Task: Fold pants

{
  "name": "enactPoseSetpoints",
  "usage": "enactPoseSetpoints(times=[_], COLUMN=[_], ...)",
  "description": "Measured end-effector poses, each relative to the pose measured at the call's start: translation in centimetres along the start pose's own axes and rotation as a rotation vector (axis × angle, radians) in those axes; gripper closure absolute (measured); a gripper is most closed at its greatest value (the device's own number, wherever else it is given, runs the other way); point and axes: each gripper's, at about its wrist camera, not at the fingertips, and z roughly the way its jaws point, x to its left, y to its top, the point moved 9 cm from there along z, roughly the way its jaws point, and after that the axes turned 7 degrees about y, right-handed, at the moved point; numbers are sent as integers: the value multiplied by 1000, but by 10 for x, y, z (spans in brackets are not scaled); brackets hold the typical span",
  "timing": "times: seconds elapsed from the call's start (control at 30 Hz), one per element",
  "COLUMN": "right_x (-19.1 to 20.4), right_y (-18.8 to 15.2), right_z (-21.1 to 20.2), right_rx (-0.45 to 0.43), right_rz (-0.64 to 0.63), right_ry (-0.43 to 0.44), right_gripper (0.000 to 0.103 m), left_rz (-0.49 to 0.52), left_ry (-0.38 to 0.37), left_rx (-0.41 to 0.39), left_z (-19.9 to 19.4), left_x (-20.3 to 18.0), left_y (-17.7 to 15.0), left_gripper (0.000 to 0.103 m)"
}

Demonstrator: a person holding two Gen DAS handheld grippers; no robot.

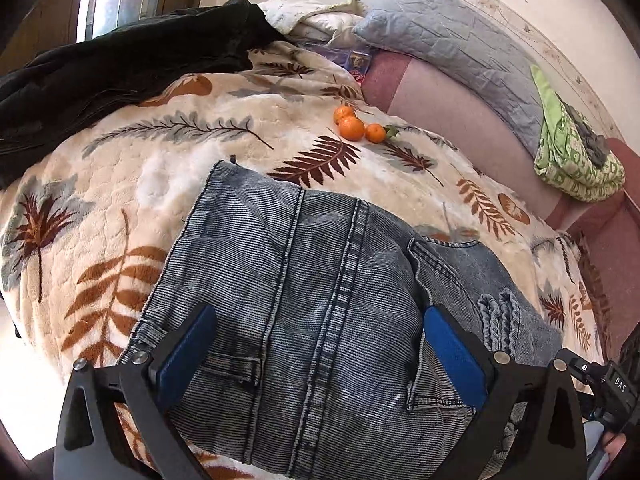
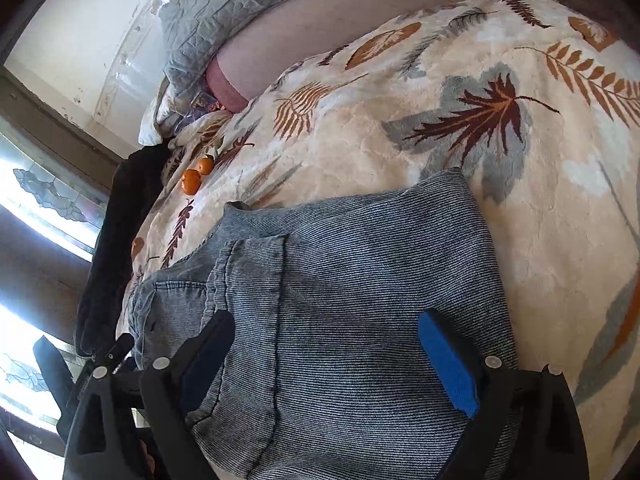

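Note:
Washed blue jeans [image 1: 312, 280] lie folded into a compact stack on a leaf-patterned blanket [image 1: 160, 152]. My left gripper [image 1: 320, 316] is open, its blue pads spread wide just above the stack, over the seams and a pocket. The jeans also show in the right wrist view [image 2: 360, 280], back pocket at the left. My right gripper [image 2: 326, 324] is open over the stack, holding nothing. The other gripper's black body [image 2: 108, 356] shows at the lower left there.
Three tangerines [image 1: 354, 126] sit on the blanket beyond the jeans. A black garment [image 1: 120, 64] lies at the far left. A grey pillow [image 1: 452, 44] and a green cloth [image 1: 572, 156] rest on the pink bed edge at the right. A window is behind.

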Motion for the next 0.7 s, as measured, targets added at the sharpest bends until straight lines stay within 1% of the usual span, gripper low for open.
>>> enactPoseSetpoints(times=[0.13,0.43,0.5,0.57,0.63,0.7], right_x=[1,-1,-2,-1,3,3], right_y=[-1,0,1,5,10,12], right_z=[1,-5,-11,-21,-31,-34], right_rx=[0,-7,-22,-60,-98,-110], right_rz=[-16,15,45,68,66,64], right_ry=[-12,19,37,75,102,107], right_gripper=[5,5,5,5,5,5], left_rz=[10,24,23,21,20,20], left_ry=[3,18,18,19,21,20], left_rx=[-5,-5,-7,-7,-6,-5], left_z=[-1,-1,-1,-1,-1,0], left_x=[0,0,0,1,1,0], left_y=[1,-1,0,0,-1,-1], left_gripper=[0,0,0,0,0,0])
